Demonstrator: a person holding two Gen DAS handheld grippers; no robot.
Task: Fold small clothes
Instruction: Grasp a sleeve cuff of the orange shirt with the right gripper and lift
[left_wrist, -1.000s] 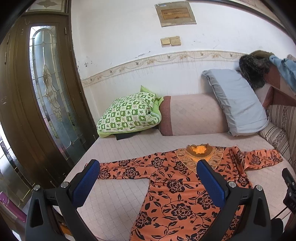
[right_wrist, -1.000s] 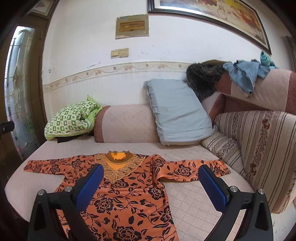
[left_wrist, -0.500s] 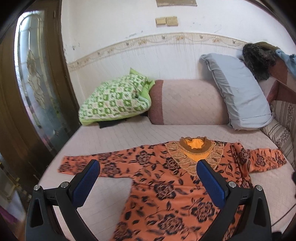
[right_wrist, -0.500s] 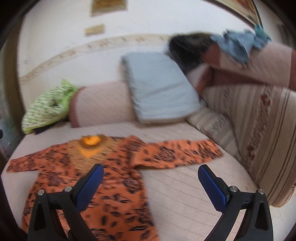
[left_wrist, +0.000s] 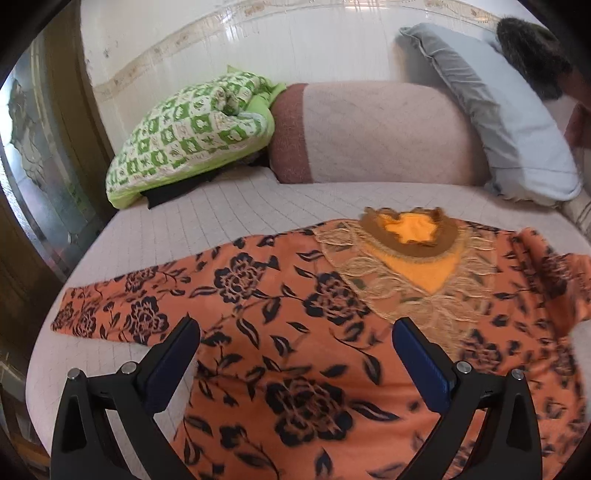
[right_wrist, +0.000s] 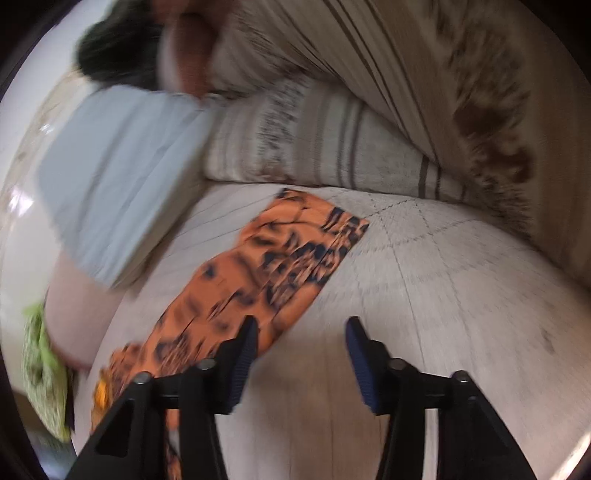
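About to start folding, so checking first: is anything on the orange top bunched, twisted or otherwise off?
Mostly flat. The orange floral top lies spread on the quilted mattress, but its sleeve near the grey pillow looks creased at the shoulder. Both grippers are open, holding nothing.

Orange floral dress (left_wrist: 295, 354): thin printed cloth lying smooth and matt, with rough lace-like trim fraying around the collar. Bed cover (left_wrist: 236, 210): quilted cloth showing a stitched grid, matt; grey pillow (left_wrist: 495, 110) creasing softly (plain woven cloth). Left gripper (left_wrist: 295, 369): matt black plastic carrying ribbed blue pads and shiny metal screws.
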